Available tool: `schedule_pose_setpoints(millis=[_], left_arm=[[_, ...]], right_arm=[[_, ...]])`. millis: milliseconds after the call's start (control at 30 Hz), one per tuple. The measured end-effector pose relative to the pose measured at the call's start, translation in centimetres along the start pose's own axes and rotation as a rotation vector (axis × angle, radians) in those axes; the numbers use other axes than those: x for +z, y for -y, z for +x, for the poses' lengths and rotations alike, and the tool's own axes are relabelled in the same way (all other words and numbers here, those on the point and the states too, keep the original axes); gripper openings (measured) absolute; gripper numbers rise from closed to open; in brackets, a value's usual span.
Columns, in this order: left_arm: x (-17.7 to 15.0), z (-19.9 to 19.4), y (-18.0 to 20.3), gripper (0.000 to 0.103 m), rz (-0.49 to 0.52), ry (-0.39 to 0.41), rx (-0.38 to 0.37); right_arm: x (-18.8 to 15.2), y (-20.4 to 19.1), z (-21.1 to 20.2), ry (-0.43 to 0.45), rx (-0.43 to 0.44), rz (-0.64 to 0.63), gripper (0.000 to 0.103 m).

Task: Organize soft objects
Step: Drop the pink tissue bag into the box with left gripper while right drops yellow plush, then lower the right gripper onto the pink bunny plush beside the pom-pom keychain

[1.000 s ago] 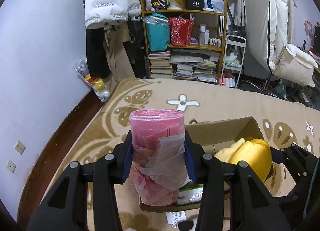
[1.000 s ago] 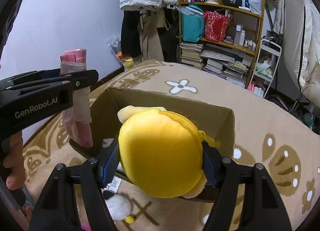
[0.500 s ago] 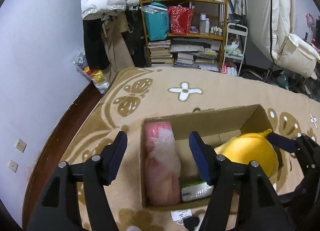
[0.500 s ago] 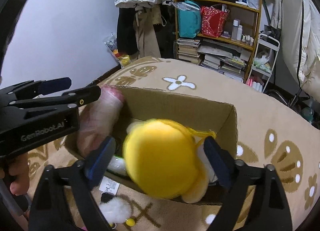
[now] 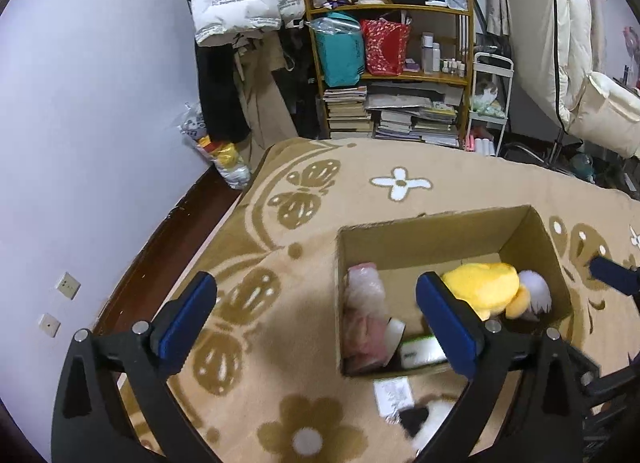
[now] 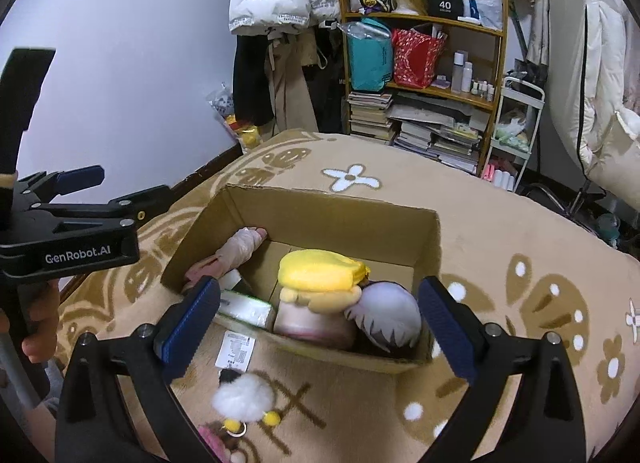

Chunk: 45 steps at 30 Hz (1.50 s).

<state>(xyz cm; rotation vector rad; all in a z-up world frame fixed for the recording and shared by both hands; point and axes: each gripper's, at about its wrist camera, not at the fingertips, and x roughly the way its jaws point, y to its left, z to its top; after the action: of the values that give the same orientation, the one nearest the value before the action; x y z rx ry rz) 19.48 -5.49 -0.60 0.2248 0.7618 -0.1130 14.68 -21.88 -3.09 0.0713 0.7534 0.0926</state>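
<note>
An open cardboard box (image 5: 420, 239) (image 6: 320, 211) stands on the beige patterned rug. Inside lie a pink plastic-wrapped roll (image 5: 364, 315) (image 6: 236, 249), a yellow plush (image 5: 480, 289) (image 6: 320, 271), a grey-white plush (image 6: 386, 317) and a green-and-white pack (image 6: 244, 305). My left gripper (image 5: 316, 321) is open and empty above the box's left edge. My right gripper (image 6: 320, 321) is open and empty above the box's near wall. The left gripper also shows in the right wrist view (image 6: 80, 199).
A white fluffy toy with yellow pompoms (image 6: 244, 399) and a paper label (image 6: 236, 349) lie on the rug in front of the box. A cluttered bookshelf (image 5: 400, 63) and hanging coats (image 5: 240, 3) stand at the back. A white wall is on the left.
Both grippers opened: the left let the pink roll drop into the box, the right let the yellow plush drop in. Both grippers then pulled back and up from the box.
</note>
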Motion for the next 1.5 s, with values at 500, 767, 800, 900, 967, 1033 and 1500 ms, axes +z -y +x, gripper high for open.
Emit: schedule_pose_setpoints(millis=[500, 767, 800, 900, 967, 1033, 1500], left_arm=[[-4.9, -5.4, -0.3, 0.099, 0.040, -0.100, -0.005], [-7.8, -6.7, -0.1, 0.099, 0.050, -0.159, -0.030], [-8.3, -6.7, -0.2, 0.099, 0.049, -0.172, -0.036], [-9.1, -6.5, -0.2, 0.099, 0.052, -0.202, -0.049], [-9.4, -6.3, -0.2, 0.099, 0.062, -0.218, -0.046], [-9.8, -6.2, -0.2, 0.099, 0.063, -0.228, -0.048], [-11.9, -2.7, -0.3, 0.099, 0.028, -0.358, -0.115]], right_arm=[[-4.4, -2.3, -5.1, -0.024, 0.026, 0.010, 0.103], [-7.2, -4.0, -5.9, -0.058, 0.016, -0.012, 0.103], [-7.5, -4.1, -5.8, -0.063, 0.019, -0.011, 0.103], [-8.3, -4.5, -5.9, -0.077, 0.028, -0.011, 0.103], [-8.7, -4.7, -5.9, -0.082, 0.030, -0.014, 0.103], [-9.2, -4.9, -5.9, -0.092, 0.038, -0.013, 0.103], [-12.2, -6.8, -3.2, -0.199, 0.070, -0.059, 0.103]])
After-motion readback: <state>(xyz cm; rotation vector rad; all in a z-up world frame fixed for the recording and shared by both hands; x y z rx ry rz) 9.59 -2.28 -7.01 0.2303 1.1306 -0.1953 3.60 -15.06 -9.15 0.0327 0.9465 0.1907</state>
